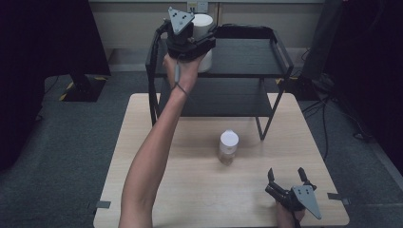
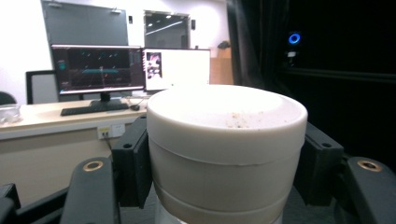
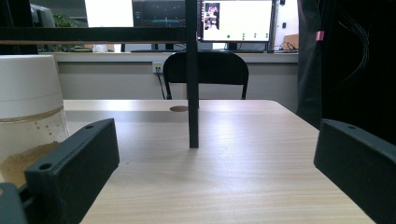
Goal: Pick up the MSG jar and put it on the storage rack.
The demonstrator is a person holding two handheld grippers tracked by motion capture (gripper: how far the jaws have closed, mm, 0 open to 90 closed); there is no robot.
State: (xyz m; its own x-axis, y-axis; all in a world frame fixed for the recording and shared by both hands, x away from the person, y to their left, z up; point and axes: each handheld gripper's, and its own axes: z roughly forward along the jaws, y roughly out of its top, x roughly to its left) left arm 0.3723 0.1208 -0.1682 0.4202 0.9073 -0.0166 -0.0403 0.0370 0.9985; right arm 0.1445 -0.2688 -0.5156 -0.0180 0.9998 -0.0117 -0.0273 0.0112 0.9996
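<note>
A white-lidded jar (image 1: 203,24) is over the left end of the black rack's top tier (image 1: 247,57), and my left gripper (image 1: 196,45) is shut on it. In the left gripper view the jar's white lid (image 2: 226,140) sits between both jaws, touching both pads (image 2: 133,163). Whether its base rests on the tier is hidden. A second jar (image 1: 228,147), clear with a white lid and brown powder inside, stands mid-table; its side also appears at the left of the right gripper view (image 3: 28,116). My right gripper (image 1: 287,177) is open near the front right edge, holding nothing.
The black two-tier rack stands on the back of the wooden table (image 1: 190,190). One of its legs (image 3: 191,93) rises ahead of the right gripper. Beyond the table are a black chair (image 3: 205,70), a desk with monitors (image 2: 98,67) and dark curtains.
</note>
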